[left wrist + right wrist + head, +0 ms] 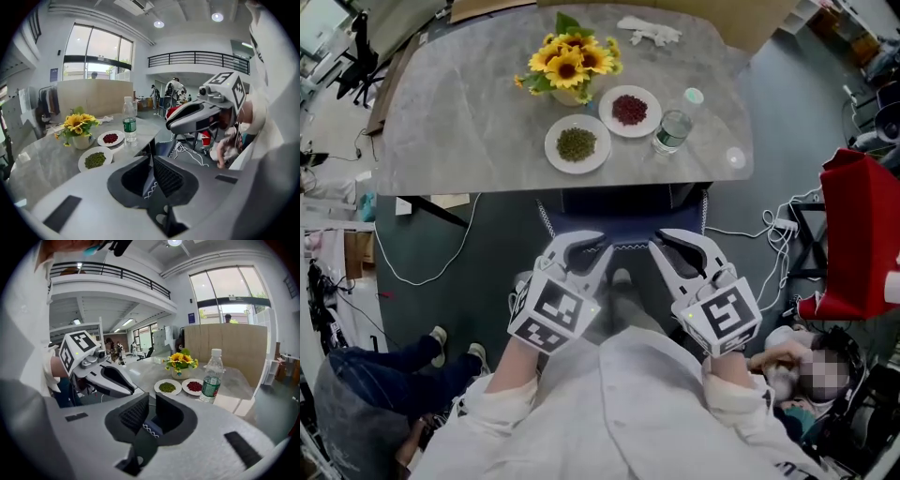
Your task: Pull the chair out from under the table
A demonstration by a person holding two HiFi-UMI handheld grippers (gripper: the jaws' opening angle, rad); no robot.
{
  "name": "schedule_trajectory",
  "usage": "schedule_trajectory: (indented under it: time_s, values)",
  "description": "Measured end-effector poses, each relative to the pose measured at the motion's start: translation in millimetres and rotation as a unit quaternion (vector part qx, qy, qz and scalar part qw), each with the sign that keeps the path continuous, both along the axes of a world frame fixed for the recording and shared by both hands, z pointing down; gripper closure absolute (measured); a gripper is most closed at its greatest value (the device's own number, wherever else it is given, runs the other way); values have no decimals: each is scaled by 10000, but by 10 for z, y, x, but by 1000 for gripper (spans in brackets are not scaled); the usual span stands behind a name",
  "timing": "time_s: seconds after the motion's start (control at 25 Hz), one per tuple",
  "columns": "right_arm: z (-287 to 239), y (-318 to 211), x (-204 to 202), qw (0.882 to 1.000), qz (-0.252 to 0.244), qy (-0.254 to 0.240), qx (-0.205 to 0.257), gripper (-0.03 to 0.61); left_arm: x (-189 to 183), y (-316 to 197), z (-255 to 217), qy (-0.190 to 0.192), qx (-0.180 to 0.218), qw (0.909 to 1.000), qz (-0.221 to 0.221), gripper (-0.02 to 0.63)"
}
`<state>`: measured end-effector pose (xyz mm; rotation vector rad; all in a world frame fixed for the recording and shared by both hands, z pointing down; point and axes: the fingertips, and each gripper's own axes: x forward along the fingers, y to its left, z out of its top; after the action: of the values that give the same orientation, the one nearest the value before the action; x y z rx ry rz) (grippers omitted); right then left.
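The chair (623, 225) is dark blue with white zigzag stitching; its back stands tucked under the near edge of the grey table (469, 122). My left gripper (589, 247) and right gripper (667, 244) hang side by side just above that chair back, both shut and holding nothing. In the left gripper view, the left gripper (152, 157) has its pads together, with the chair (162, 148) showing past them. In the right gripper view, the right gripper (152, 403) is likewise shut, and the stitched chair fabric (151, 428) lies below it.
On the table stand a sunflower vase (570, 66), a plate of green beans (577, 143), a plate of red beans (629, 110) and a water bottle (673, 131). Cables (422, 272) trail on the floor at left. A red object (862, 234) stands at right. Another person's legs (384, 361) are at lower left.
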<state>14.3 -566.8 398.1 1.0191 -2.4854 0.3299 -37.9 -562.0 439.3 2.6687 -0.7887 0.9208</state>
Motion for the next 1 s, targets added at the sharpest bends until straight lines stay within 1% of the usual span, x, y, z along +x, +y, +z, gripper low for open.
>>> schedule_trajectory:
  time_s: [0.04,0.08,0.12,0.2,0.24,0.28,0.32,0.4,0.52,0.64,0.72,0.84,0.92,1.0]
  values:
    - [53,31,-15,9998,-128,133,-62,574,3,12,46,-121,-4,9999,73,586]
    - [112,59,-26,9992,-257,288,-101,573,8,29,97,-242,-15,9996,161,547]
    - [171,78,-34,9982,-384,453,-101,572,15,48,149,-364,-22,9990,260,486]
    - [269,93,-44,9956,-585,734,-63,570,22,78,250,-603,-7,9972,449,459]
    - [311,96,-51,9944,-659,827,-59,542,22,89,296,-715,6,9961,524,451]
    - [351,97,-61,9933,-727,902,-49,461,20,96,339,-820,18,9949,581,439]
    - [390,95,-71,9919,-795,988,-22,425,15,100,378,-917,28,9938,623,425]
    - [466,87,-76,9875,-924,1279,62,422,0,99,447,-1085,41,9917,682,405]
    - [598,87,-65,9759,-1138,1853,166,400,-12,102,553,-1351,61,9873,836,377]
    - [772,106,-78,9643,-1405,2240,120,362,-17,130,706,-1704,71,9785,1156,371]
    - [891,98,-80,9567,-1545,2465,95,348,-19,127,808,-1894,104,9730,1315,371]
    - [1083,112,-59,9379,-1796,2967,130,345,-30,93,906,-2132,286,9664,1411,371]
    - [1184,123,-42,9242,-1962,3271,169,345,-22,70,940,-2236,410,9630,1450,371]
    - [1236,112,-36,9178,-2037,3401,216,345,6,40,963,-2223,436,9631,1453,371]
